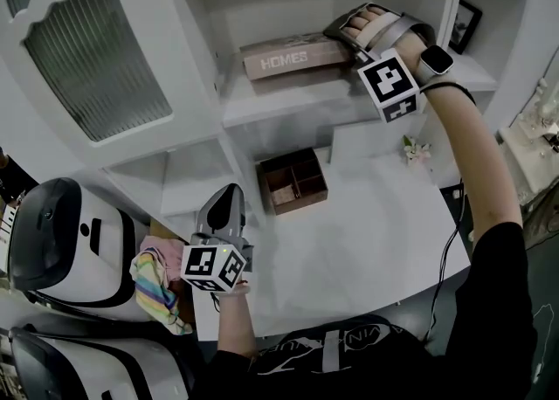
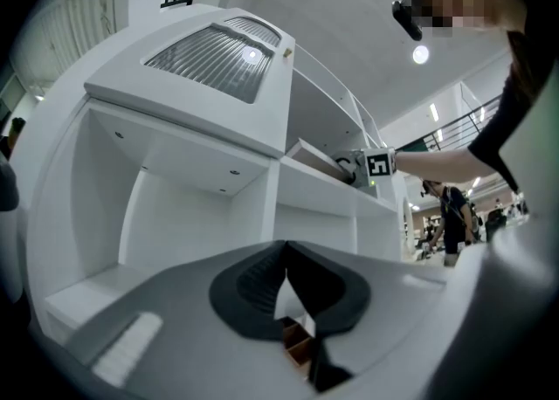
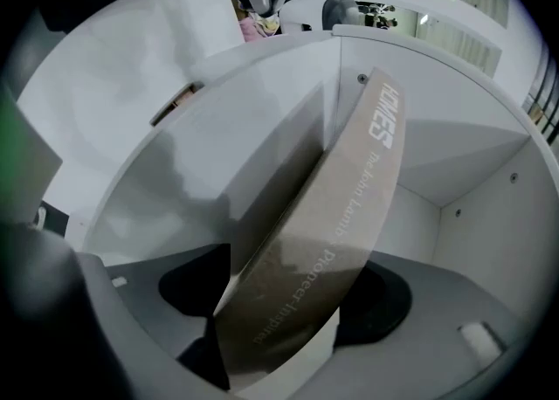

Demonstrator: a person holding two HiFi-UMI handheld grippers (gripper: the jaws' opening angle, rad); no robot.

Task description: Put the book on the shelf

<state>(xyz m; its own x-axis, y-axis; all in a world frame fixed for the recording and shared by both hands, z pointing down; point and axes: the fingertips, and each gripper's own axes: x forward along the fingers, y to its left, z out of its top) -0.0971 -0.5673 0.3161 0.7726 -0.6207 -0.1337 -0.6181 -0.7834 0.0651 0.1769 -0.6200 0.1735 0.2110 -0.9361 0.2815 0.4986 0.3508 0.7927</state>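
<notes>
A tan book [image 1: 293, 58] with "HOMES" on its spine lies flat on the white shelf [image 1: 279, 101] in the upper middle compartment. My right gripper [image 1: 345, 30] reaches in from the right at the book's right end. In the right gripper view the book [image 3: 349, 215] runs between the jaws of the right gripper [image 3: 288, 302], with a gap showing beside it, so the jaws stand open around it. My left gripper [image 1: 229, 197] hovers low over the white desk, its jaws together and nothing in them. In the left gripper view the left gripper [image 2: 293, 302] points at the shelf unit.
A brown wooden divided box [image 1: 293, 180] sits on the desk under the shelf. A ribbed-glass cabinet door [image 1: 96, 49] stands at upper left. A framed picture [image 1: 465, 24] and small flowers [image 1: 415, 149] are at right. A colourful cloth [image 1: 157, 289] and a white rounded machine [image 1: 61, 232] lie at lower left.
</notes>
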